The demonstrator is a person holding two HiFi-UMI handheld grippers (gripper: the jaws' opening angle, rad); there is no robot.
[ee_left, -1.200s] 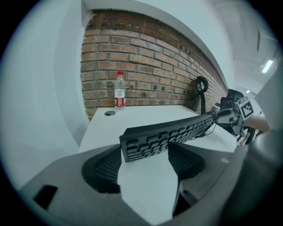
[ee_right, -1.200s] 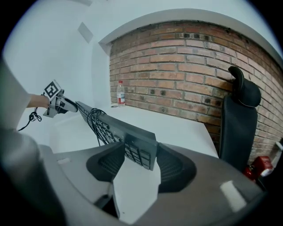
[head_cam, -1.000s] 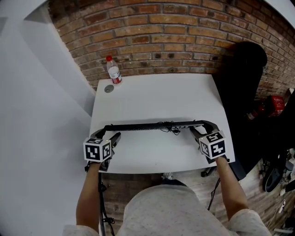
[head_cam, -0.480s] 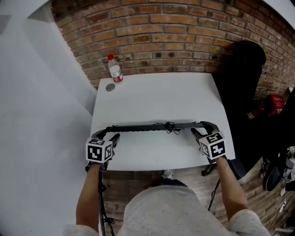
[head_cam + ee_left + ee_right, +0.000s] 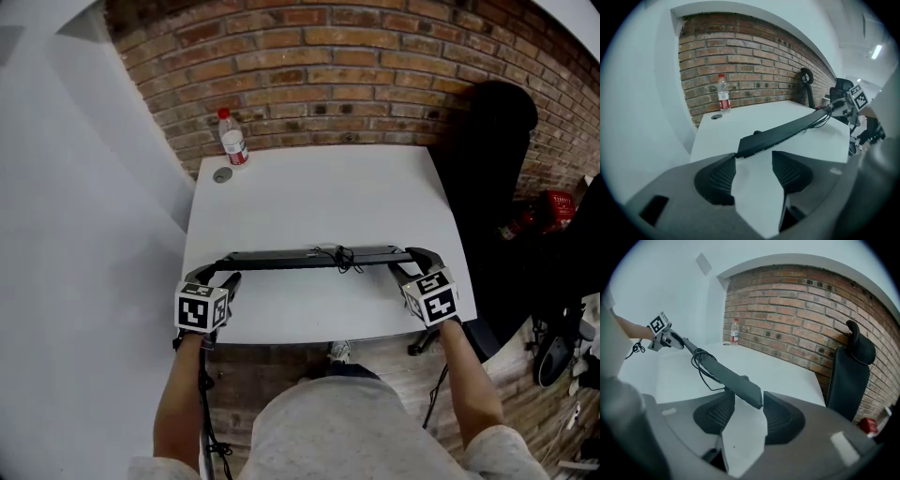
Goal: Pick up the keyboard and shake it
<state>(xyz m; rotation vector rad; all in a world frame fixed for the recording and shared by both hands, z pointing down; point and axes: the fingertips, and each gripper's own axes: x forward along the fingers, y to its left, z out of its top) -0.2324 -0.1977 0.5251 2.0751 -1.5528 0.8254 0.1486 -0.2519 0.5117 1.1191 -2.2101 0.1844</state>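
A slim black keyboard (image 5: 300, 256) stands tilted on its long edge across the white table (image 5: 319, 197), with a tangled cable (image 5: 343, 259) at its middle. My left gripper (image 5: 220, 273) is at its left end and its jaws are closing. In the left gripper view the keyboard (image 5: 787, 131) touches the left fingertip, with a gap to the other finger, around my left gripper (image 5: 753, 161). My right gripper (image 5: 410, 262) is at the right end, also closing. That end of the keyboard (image 5: 726, 376) lies in the mouth of my right gripper (image 5: 749, 399), ahead of the ribbed pads.
A plastic water bottle (image 5: 232, 141) and a small round cap (image 5: 222, 176) stand at the table's far left corner by the brick wall. A black office chair (image 5: 487, 169) is close to the table's right side. The near table edge is just under both grippers.
Both pairs of jaws have narrowed around the keyboard's ends. The keyboard shows a little more of its face than a second ago. The grippers have barely shifted.
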